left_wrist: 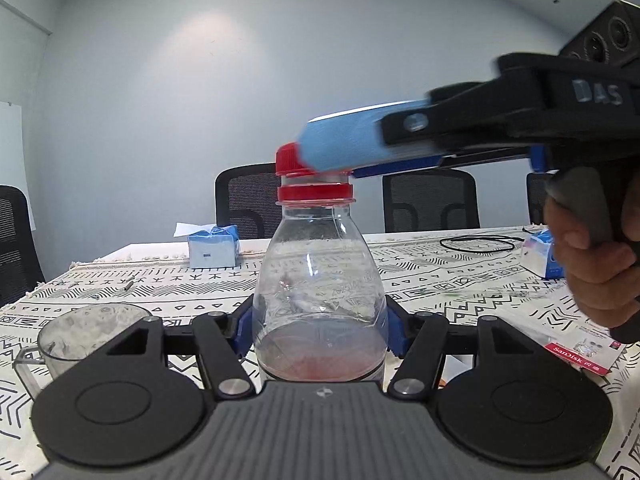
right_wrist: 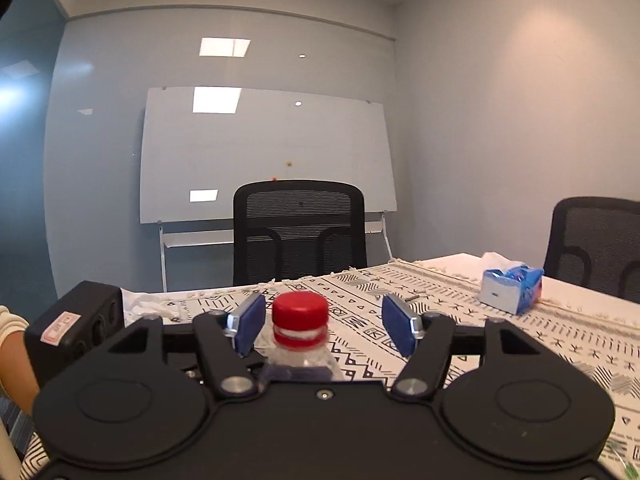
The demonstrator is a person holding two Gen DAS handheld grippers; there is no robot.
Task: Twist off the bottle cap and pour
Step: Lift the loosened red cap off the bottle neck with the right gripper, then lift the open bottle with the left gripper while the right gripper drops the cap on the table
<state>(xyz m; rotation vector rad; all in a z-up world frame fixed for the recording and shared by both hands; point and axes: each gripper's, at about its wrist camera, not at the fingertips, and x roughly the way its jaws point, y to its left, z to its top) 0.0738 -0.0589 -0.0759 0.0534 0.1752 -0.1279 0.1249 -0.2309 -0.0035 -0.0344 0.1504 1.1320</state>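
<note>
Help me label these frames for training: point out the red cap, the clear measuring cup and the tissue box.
red cap [right_wrist: 300, 309], right wrist view, on its ribbed side.
clear measuring cup [left_wrist: 76, 338], left wrist view, on its wall.
tissue box [right_wrist: 508, 286], right wrist view, on its front face.

- The table [left_wrist: 440, 280] before me wears a white cloth [left_wrist: 168, 296] with black patterns.
- A clear jug [left_wrist: 80, 336] sits near left.
- A tissue box [left_wrist: 213, 249] sits far left.
- A black cable [left_wrist: 478, 245] lies far right.
- A card packet [left_wrist: 584, 354] lies near right.
</note>
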